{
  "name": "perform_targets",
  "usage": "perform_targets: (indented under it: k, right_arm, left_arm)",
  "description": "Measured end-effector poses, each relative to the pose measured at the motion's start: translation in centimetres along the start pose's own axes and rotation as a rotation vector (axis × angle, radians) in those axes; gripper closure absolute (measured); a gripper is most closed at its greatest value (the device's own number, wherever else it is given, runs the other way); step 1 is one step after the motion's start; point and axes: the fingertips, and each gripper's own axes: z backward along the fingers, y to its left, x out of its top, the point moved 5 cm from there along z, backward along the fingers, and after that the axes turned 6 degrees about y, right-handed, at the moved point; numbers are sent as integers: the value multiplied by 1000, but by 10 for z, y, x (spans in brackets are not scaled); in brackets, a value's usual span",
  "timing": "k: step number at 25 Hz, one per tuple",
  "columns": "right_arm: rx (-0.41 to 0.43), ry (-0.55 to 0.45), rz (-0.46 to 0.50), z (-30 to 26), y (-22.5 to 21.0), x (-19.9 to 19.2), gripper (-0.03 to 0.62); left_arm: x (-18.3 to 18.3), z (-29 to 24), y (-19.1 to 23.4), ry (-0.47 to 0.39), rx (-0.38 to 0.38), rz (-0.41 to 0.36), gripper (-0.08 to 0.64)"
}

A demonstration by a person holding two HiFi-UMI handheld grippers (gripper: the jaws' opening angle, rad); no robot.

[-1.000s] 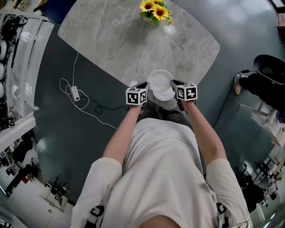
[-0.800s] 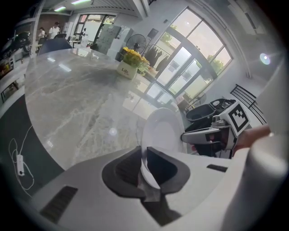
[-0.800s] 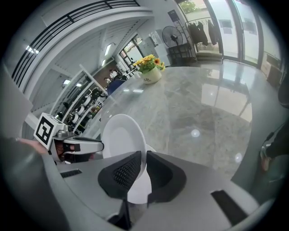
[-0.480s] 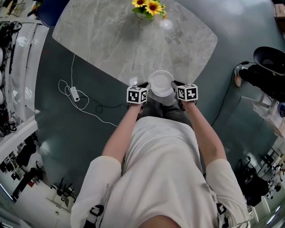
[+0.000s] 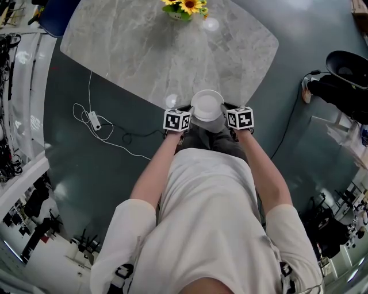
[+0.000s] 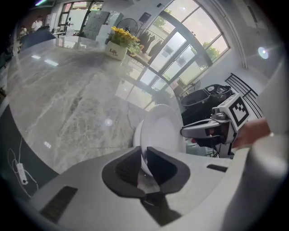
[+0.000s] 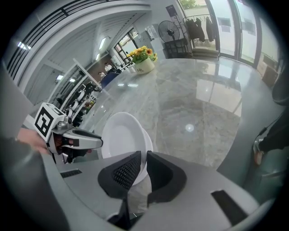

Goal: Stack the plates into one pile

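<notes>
Head view, looking steeply down: a person in a white T-shirt holds a gripper in each hand, arms out in front. The left gripper and right gripper, each w/ a marker cube on top, sit on opposite sides of the white plates. The plates are nested and sit between the two grippers at the near edge of a grey marble table. This view doesn't show whether the plates rest on the table or hang just above it. A pot of sunflowers stands at the table's far edge, well apart from the plates. A white cable trails over the dark floor to the left. Left gripper view: the jaws are nearly together, clamped on the near rim of the plates, which rise tilted beyond the dark pads. A 2nd rim peeks out just left of the front plate. The right gripper grips the opposite rim, w/ the marble top spreading behind toward the sunflowers. Right gripper view: the jaws are likewise pinched on the plates' rim, which runs into the narrow gap between the pads. A 2nd rim shows at the plates' right side. The left gripper holds the far rim at left.
</notes>
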Motion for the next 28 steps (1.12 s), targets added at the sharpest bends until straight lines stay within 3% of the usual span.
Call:
perform_targets:
  k: [14, 18, 28]
  right_arm:
    - [-87, 67, 157, -11, -2, -5, 500]
    - [-79, 64, 221, -11, 5, -8, 446]
    - [-22, -35, 321, 27, 11, -2, 446]
  left_arm:
    - [1, -11, -6, 51, 144, -194, 485]
    - [-2, -10, -9, 22, 165, -179, 402]
    - [-4, 25, -31, -152, 173, -107, 423]
